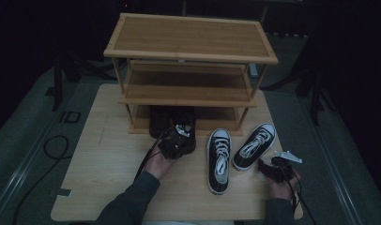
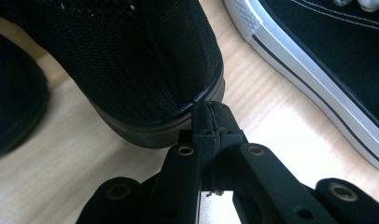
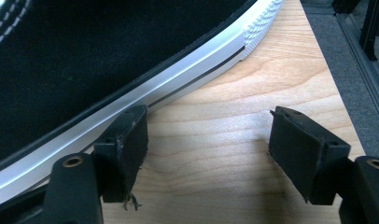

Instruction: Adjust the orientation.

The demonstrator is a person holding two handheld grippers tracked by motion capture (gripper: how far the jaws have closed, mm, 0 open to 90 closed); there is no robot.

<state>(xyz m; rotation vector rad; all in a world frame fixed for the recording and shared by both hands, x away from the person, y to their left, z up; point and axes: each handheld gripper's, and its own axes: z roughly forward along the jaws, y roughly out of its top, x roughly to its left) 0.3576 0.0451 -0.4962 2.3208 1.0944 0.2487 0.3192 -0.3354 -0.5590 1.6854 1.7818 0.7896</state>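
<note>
Jaws of the left gripper [image 2: 210, 122] are pressed together at the heel edge of a black shoe [image 2: 145, 65]; in the left gripper view their tips meet right at the rim where the upper joins the sole, though whether a lip of fabric is caught between them is hard to tell. The right gripper [image 3: 208, 149] is spread wide over bare table [image 3: 215, 154] — its left jaw sits just beside the white sole edge of a black sneaker [image 3: 94, 60], the other jaw well clear of it.

The high view gives the layout: a wooden shoe rack [image 1: 188, 51] with three shelves stands at the far side of the table [image 1: 104, 164]. The black shoe [image 1: 172, 119] lies half under the lowest shelf with the left gripper [image 1: 175, 140] at its near end. Two black-and-white sneakers lie to the right — one [image 1: 218, 161] pointing away from the person, the other [image 1: 255, 145] angled, with the right gripper [image 1: 273, 166] near its heel.

The dark shoes blend into shadow under the rack, so their outlines are unclear there.
</note>
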